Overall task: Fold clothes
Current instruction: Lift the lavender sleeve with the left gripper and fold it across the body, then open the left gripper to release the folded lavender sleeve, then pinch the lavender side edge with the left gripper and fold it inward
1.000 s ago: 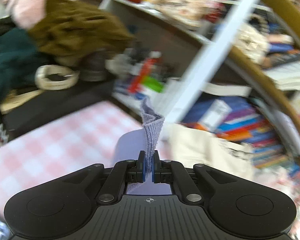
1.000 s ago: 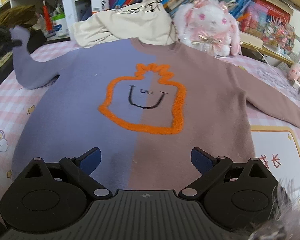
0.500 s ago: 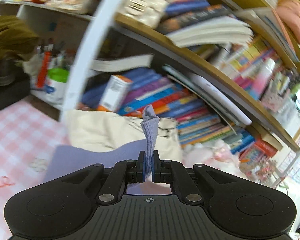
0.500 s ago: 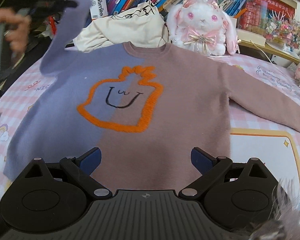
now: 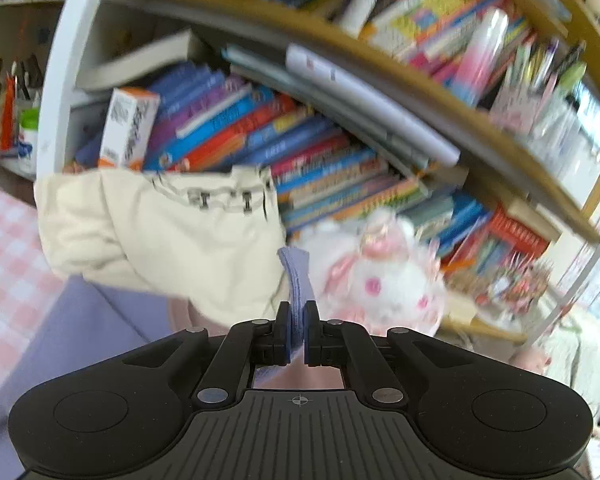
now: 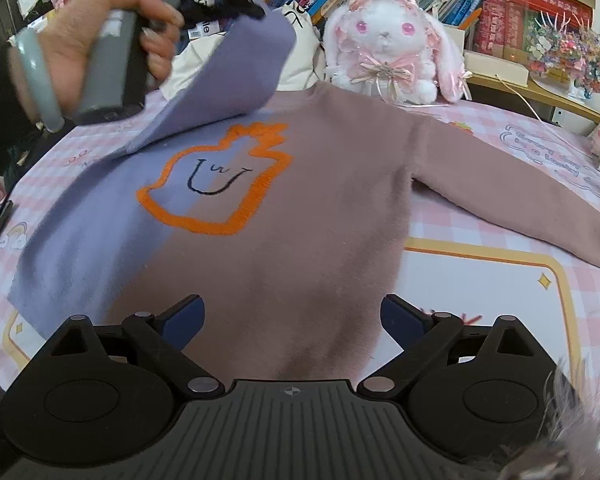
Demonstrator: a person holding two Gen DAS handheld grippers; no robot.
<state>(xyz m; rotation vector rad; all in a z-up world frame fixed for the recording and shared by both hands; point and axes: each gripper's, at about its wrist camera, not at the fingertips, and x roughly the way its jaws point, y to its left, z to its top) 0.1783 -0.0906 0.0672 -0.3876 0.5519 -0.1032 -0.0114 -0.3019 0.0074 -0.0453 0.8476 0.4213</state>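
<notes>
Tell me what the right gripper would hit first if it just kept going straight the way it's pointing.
Most likely the sweater: the open right gripper points down over its lower brown half, with nothing showing between the fingers and the fabric. How far off it hangs is hard to judge.

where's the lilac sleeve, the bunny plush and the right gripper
lilac sleeve (image 6: 236, 76): right wrist view, lifted middle
bunny plush (image 6: 384, 32): right wrist view, face
right gripper (image 6: 292, 316): right wrist view, gap between open fingers

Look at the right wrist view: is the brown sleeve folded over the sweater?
No: the brown sleeve lies stretched out flat, away from the sweater.
</notes>
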